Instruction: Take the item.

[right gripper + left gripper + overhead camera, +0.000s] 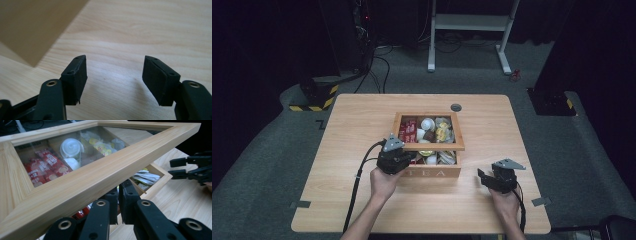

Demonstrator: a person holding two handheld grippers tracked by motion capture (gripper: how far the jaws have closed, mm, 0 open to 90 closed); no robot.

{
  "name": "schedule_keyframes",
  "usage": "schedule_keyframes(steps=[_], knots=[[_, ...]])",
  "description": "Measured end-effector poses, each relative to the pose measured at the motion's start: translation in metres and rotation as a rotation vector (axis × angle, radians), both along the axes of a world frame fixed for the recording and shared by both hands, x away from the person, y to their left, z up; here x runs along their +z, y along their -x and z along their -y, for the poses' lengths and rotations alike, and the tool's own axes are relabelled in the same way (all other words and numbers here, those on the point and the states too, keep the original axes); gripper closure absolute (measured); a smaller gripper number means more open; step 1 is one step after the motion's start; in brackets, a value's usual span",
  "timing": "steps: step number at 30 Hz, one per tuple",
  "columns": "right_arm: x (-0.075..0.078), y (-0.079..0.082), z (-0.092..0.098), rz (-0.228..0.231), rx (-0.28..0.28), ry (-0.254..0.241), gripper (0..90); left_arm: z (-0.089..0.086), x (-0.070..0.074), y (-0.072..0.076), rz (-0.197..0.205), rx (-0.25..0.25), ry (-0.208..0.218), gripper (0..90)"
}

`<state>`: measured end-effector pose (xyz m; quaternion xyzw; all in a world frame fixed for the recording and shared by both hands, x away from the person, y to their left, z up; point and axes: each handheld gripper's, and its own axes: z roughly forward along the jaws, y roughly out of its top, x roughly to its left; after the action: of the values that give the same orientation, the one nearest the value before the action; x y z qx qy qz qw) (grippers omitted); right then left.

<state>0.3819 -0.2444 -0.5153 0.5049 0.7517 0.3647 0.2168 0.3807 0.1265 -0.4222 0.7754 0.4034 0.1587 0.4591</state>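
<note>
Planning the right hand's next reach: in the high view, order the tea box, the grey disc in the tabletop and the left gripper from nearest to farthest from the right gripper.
From the right gripper:
1. Tea box, just to its left.
2. Left gripper, further left, at the lid's front edge.
3. Grey disc, near the table's far edge.

One wooden tea box [432, 173] stood on one tabletop [352, 130], with one glass-paned lid [82, 180]. Two grippers were there, the left gripper [404, 159] and the right gripper [484, 178]. The sachets and white cups inside were too crowded to count.
</note>
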Motion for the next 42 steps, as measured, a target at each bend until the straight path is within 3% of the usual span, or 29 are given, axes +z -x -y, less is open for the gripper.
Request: schedule_keyframes(steps=[9, 19, 25, 33, 42], knots=[[0.030, 0.012, -0.013, 0.093, 0.096, -0.083, 40.1, 0.000, 0.012, -0.004, 0.020, 0.006, 0.012, 83.5], [0.047, 0.008, -0.039, 0.127, 0.184, -0.139, 40.9, 0.002, 0.024, -0.009, 0.042, 0.017, 0.006, 79.8], [0.056, 0.003, -0.059, 0.139, 0.243, -0.134, 41.3, 0.002, 0.030, -0.012, 0.056, 0.035, 0.012, 78.0], [0.066, -0.007, -0.087, 0.147, 0.308, -0.118, 40.9, -0.001, 0.036, -0.019, 0.046, 0.054, 0.022, 73.9], [0.067, -0.017, -0.111, 0.136, 0.342, -0.106, 39.6, -0.001, 0.046, -0.026, 0.041, 0.049, 0.033, 71.5]])
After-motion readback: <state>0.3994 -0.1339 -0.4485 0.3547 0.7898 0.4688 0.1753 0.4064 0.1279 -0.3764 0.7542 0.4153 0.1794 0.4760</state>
